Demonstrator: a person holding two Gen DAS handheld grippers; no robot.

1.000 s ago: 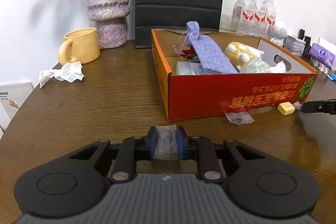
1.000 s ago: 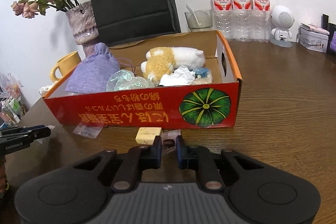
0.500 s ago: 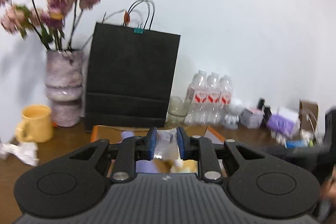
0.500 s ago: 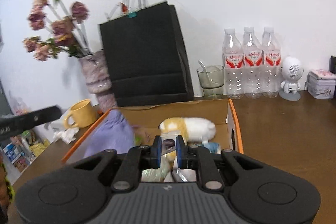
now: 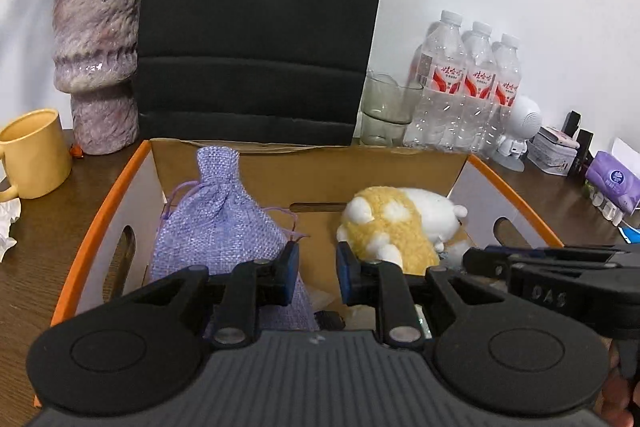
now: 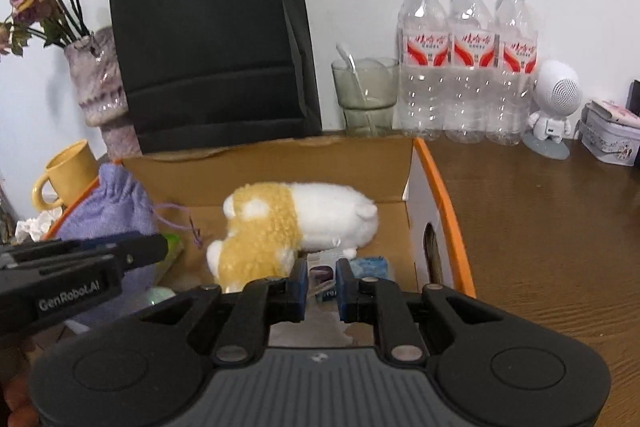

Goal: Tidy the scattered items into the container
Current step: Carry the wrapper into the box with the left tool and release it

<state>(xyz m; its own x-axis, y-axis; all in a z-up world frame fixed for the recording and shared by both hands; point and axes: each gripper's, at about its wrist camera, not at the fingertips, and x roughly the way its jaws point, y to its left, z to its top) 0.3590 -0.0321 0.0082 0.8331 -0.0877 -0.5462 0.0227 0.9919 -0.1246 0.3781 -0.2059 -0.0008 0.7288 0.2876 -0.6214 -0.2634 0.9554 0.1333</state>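
Observation:
The orange-rimmed cardboard box [image 5: 108, 203] holds a purple drawstring pouch [image 5: 218, 223] on the left and a yellow-and-white plush toy [image 5: 394, 223] on the right. My left gripper [image 5: 317, 273] hangs over the box between them, open and empty. My right gripper [image 6: 322, 281] is over the box's right part [image 6: 440, 183], in front of the plush toy [image 6: 296, 223], shut on a small clear packet [image 6: 322, 273] with a dark item inside. The pouch [image 6: 108, 203] lies at the left, partly behind the left gripper's fingers [image 6: 100, 251].
A black paper bag [image 5: 260, 19], a purple vase [image 5: 98, 59], a yellow mug [image 5: 34, 153], a glass [image 6: 366, 95], three water bottles [image 6: 466, 63], a white robot figurine [image 6: 554, 107] and a tin [image 6: 610, 133] stand behind and beside the box. Crumpled tissue [image 5: 8, 223] lies left.
Both grippers rose from the table and came over the box. My left gripper opened and its clear packet is gone from the jaws. The right still holds its packet.

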